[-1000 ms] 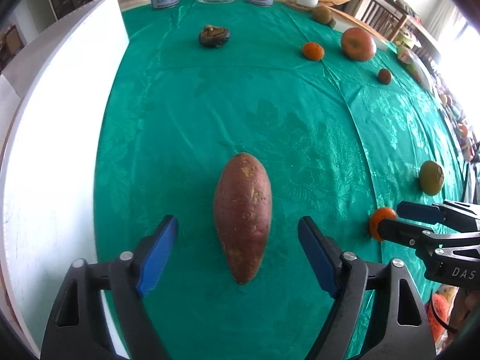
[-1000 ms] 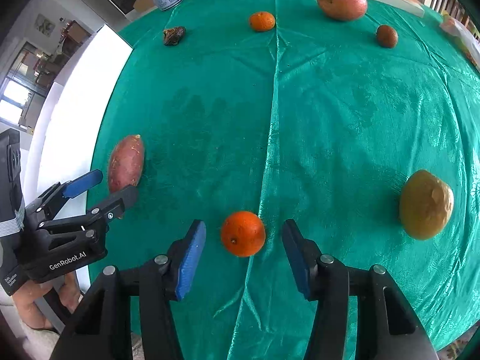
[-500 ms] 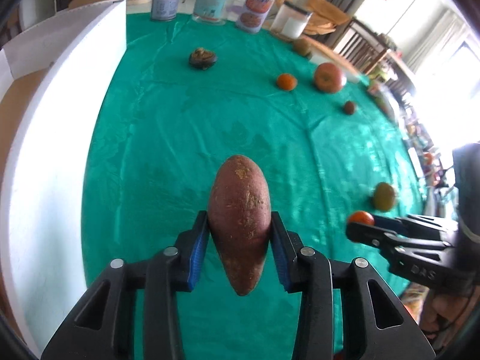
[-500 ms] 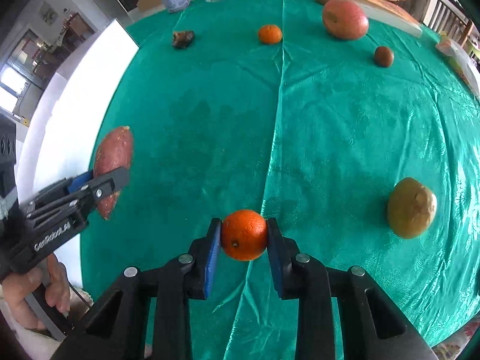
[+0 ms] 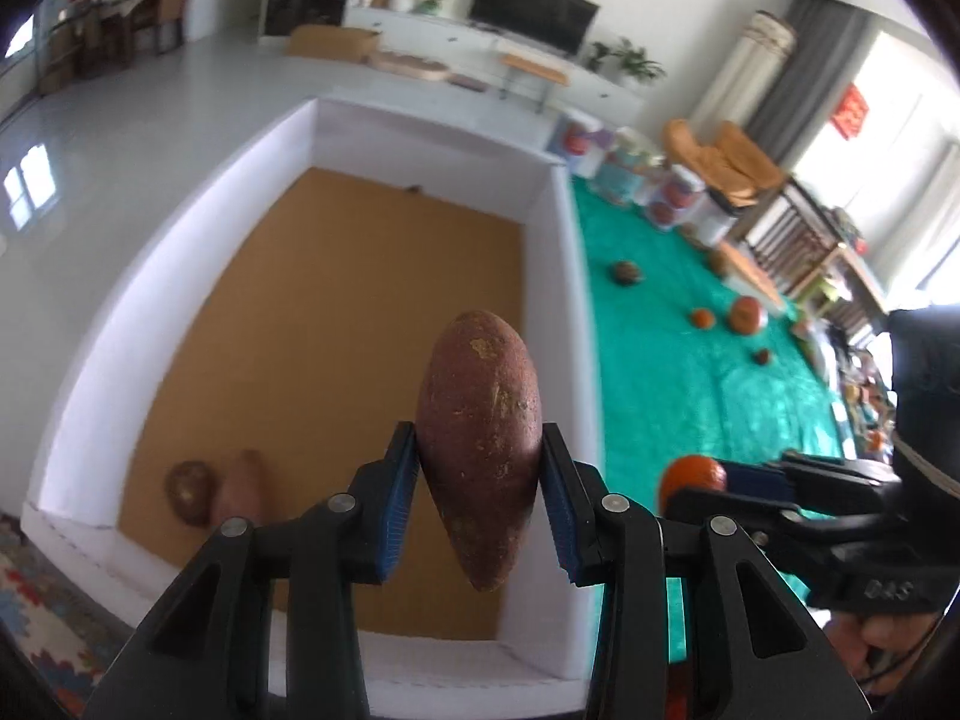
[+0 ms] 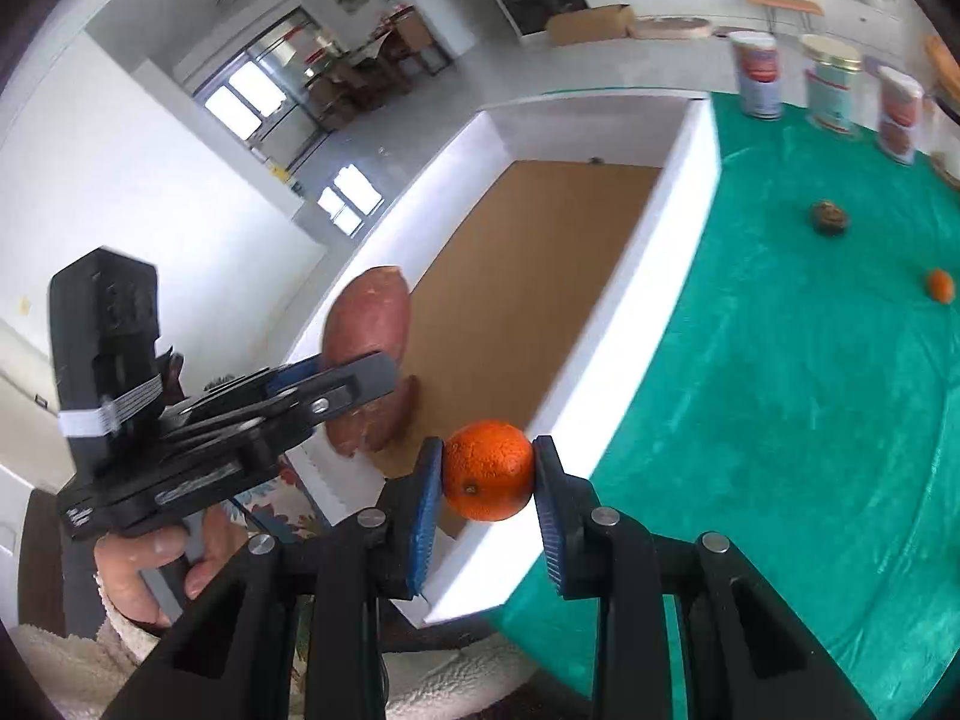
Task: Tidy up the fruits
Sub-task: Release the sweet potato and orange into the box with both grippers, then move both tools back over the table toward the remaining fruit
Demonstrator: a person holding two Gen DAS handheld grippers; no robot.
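My left gripper (image 5: 478, 507) is shut on a reddish sweet potato (image 5: 478, 420) and holds it in the air over the white box (image 5: 558, 276) with a brown floor. The sweet potato also shows in the right wrist view (image 6: 369, 324). My right gripper (image 6: 487, 495) is shut on an orange (image 6: 487, 471) and holds it above the box's near right wall (image 6: 630, 324). The orange shows in the left wrist view (image 5: 690, 476). Inside the box lie another sweet potato (image 5: 240, 489) and a round brown fruit (image 5: 189, 489).
The green tablecloth (image 6: 810, 390) lies right of the box. On it are a dark fruit (image 6: 828, 217), a small orange (image 6: 939, 285), a red apple (image 5: 747, 315) and several tins (image 6: 759, 81) at the back. A patterned rug (image 5: 36, 618) lies below left.
Both grippers lifted their fruit off the cloth and swung left to the white box. One second ago both were open around the fruit; they closed half a second ago.
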